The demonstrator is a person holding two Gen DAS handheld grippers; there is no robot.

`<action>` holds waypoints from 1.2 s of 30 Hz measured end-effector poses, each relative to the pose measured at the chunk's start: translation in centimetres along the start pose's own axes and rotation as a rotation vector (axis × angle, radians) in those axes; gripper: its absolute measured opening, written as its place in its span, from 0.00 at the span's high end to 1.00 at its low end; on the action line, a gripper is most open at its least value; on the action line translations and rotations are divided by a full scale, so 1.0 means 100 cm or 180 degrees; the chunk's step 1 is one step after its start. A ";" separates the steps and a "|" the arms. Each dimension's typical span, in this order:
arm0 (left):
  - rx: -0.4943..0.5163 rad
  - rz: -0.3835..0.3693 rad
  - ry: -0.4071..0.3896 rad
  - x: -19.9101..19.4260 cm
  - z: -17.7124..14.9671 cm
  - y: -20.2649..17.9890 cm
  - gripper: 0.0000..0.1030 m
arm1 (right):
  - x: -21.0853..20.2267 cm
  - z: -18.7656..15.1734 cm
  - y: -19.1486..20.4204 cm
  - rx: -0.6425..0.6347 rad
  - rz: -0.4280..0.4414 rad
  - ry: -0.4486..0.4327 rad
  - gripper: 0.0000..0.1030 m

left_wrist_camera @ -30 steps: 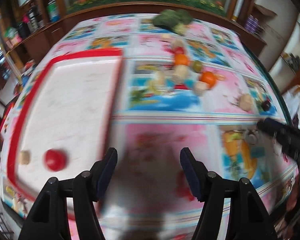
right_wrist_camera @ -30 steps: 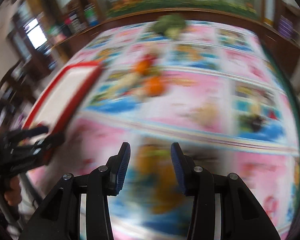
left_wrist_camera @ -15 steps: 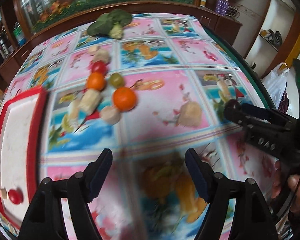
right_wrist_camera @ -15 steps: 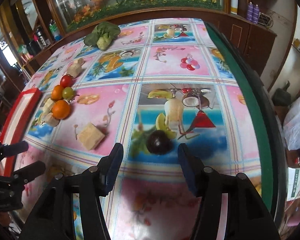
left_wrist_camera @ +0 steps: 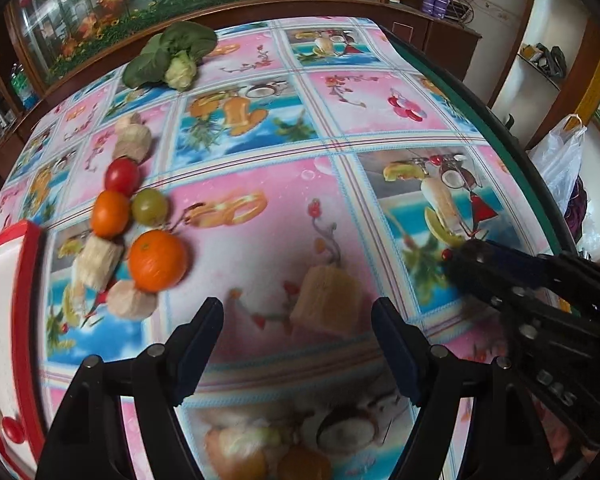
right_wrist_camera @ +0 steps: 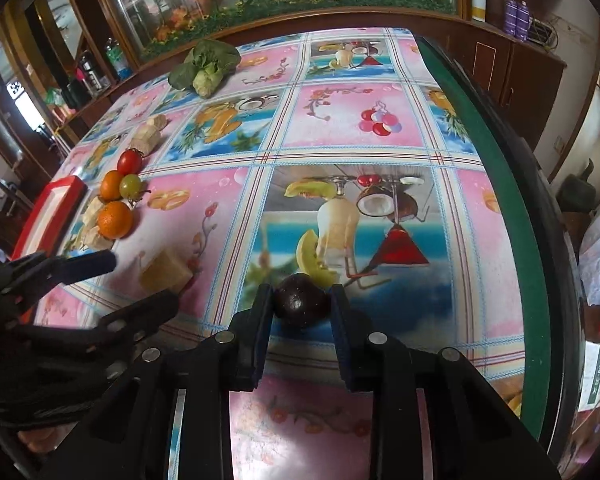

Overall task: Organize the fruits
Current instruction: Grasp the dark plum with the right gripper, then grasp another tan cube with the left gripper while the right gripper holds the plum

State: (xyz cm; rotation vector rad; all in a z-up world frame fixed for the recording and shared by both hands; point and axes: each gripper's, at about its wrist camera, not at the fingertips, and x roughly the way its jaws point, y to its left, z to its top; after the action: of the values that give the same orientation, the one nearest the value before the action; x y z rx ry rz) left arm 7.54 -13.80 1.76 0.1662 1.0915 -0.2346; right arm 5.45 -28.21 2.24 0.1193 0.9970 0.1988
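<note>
A dark plum (right_wrist_camera: 300,305) lies on the patterned tablecloth between the fingers of my right gripper (right_wrist_camera: 299,312), whose jaws stand close on either side of it; contact is unclear. My left gripper (left_wrist_camera: 296,328) is open, with a tan cut fruit chunk (left_wrist_camera: 327,305) just ahead between its fingers. A big orange (left_wrist_camera: 157,261), a small orange (left_wrist_camera: 110,213), a green fruit (left_wrist_camera: 149,205), a red tomato (left_wrist_camera: 121,176) and pale peeled pieces (left_wrist_camera: 96,261) cluster at the left. A red-rimmed white tray (left_wrist_camera: 16,304) at the far left holds a red fruit (left_wrist_camera: 13,429).
A leafy green vegetable (left_wrist_camera: 172,58) lies at the table's far side. The table's green edge (right_wrist_camera: 500,200) runs along the right. A wooden cabinet with glass stands behind. A plastic bag (left_wrist_camera: 560,164) hangs off to the right.
My left gripper swung right from the tray to the tan chunk. My right gripper moved forward over the plum, and its jaws narrowed around it.
</note>
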 end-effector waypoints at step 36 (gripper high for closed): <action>-0.0653 -0.0452 -0.0001 -0.078 -0.096 0.113 0.62 | -0.031 -0.039 0.083 -0.0267 0.0025 -0.0054 0.73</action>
State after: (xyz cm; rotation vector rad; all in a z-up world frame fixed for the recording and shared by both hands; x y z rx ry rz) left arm -1.03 0.29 4.54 -0.0952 1.1212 -0.2479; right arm -0.46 -20.74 4.27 0.0483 0.9701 0.2461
